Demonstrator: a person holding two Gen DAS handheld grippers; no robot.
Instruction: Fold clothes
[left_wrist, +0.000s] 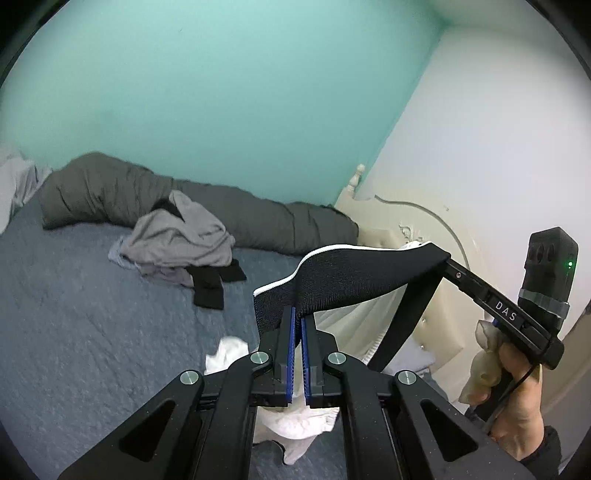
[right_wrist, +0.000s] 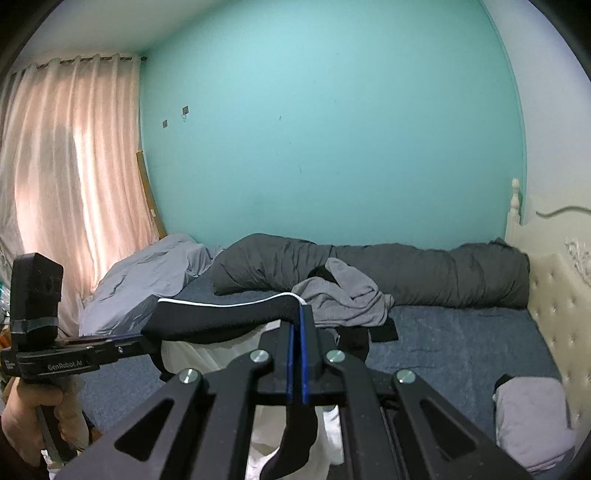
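**Both grippers pinching the same black garment over the bed**

Left wrist view first. We've got the left gripper (left_wrist: 298, 317) with its blue-padded fingers (left_wrist: 292, 332) squeezed nearly together, clamped on one edge of a black garment (left_wrist: 347, 273) with white piping along its top edge. The fabric stretches up and to the right, where the right gripper (left_wrist: 448, 264) has the other end pinched; a hand (left_wrist: 513, 391) grips its handle at the right of the frame. The garment hangs in the air above the blue bed (left_wrist: 74, 332), not resting on it. Some white cloth (left_wrist: 295, 424) lies under our fingers and hangs behind the black piece. Further back on the bed there's a grey heap of clothes (left_wrist: 177, 236) with a black item (left_wrist: 212, 286) poking out from under it, and a long dark grey duvet roll (left_wrist: 110, 192) runs along the teal wall (left_wrist: 221, 92). A cream headboard (left_wrist: 406, 229) sits off to the right.

Right wrist view. Same story from the other side: the right gripper (right_wrist: 297, 314) is closed tight on the black garment (right_wrist: 221, 317), which runs left to the left gripper (right_wrist: 146, 339), also held by a hand (right_wrist: 26, 413). A tail of the black fabric droops below our fingers. We can see the grey heap (right_wrist: 343, 291), the duvet roll (right_wrist: 406, 269), a pale lilac sheet (right_wrist: 147, 273) bunched near the pink curtain (right_wrist: 66, 166), and a folded lilac piece (right_wrist: 532, 417) by the tufted headboard (right_wrist: 554, 302).
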